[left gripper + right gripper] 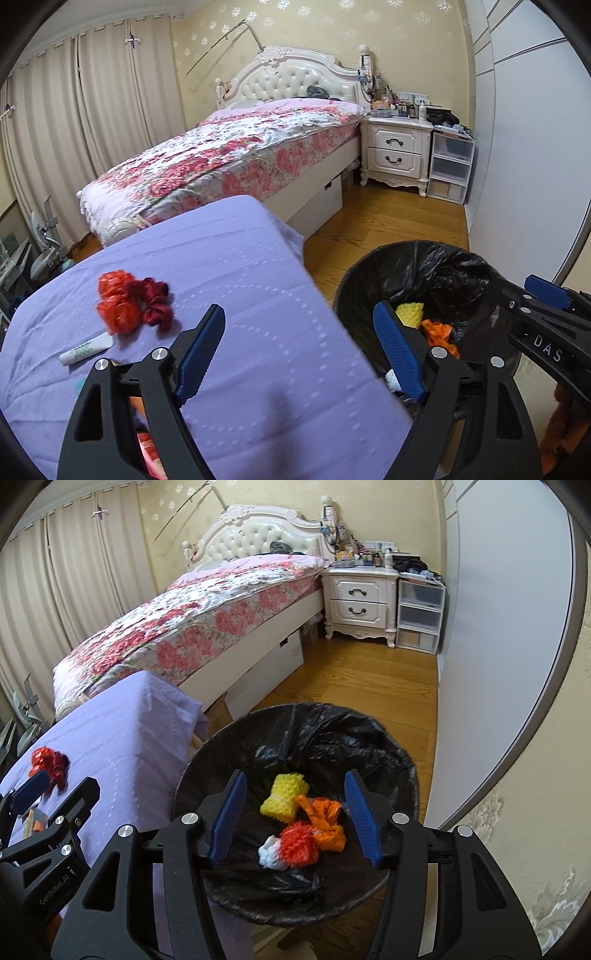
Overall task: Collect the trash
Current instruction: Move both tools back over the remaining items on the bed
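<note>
Right hand-held gripper (293,819) noted released, empty, above black-lined bin (207,771) containing 3 foam nets. Left hand-held gripper (299,354) likewise released, spanning counter (240,258) edge.

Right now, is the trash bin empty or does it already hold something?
Not empty: the bin holds yellow foam netting, an orange wrapper and a red-and-white net.
</note>
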`<state>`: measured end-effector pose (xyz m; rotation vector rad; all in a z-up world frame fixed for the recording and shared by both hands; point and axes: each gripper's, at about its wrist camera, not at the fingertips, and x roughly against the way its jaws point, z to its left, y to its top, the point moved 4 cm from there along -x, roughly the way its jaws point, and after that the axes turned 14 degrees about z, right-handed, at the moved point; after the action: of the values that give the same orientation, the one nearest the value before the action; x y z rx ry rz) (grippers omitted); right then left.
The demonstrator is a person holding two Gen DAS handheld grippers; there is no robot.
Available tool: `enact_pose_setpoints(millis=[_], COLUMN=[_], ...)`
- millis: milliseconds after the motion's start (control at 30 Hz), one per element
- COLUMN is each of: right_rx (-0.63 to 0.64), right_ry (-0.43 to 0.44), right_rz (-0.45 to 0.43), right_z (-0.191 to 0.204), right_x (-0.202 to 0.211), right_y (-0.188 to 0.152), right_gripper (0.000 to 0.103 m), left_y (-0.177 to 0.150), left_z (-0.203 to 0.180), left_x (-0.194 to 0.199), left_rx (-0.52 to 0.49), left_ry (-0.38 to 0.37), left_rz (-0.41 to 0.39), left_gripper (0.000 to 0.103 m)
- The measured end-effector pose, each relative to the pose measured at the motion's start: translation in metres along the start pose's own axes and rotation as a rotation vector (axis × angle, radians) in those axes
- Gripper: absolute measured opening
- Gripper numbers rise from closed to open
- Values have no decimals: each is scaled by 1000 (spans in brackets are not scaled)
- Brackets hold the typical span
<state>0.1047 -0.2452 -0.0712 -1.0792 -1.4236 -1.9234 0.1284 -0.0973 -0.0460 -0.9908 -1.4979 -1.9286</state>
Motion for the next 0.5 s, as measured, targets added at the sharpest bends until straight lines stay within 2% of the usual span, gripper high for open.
enact_pose_setpoints(millis=[267,500], right_rx=[103,203], right_ry=[71,123], right_rz=[24,34], right_z=[49,95], right_x=[10,22], right_y=[-26,-45], right_gripper=[54,54], left_y=[-27,-55], left_z=[47,100], left_x=[17,35], left_rx=[61,152], left_ry=[29,61], left_rz=[28,41], left_gripper=[80,80])
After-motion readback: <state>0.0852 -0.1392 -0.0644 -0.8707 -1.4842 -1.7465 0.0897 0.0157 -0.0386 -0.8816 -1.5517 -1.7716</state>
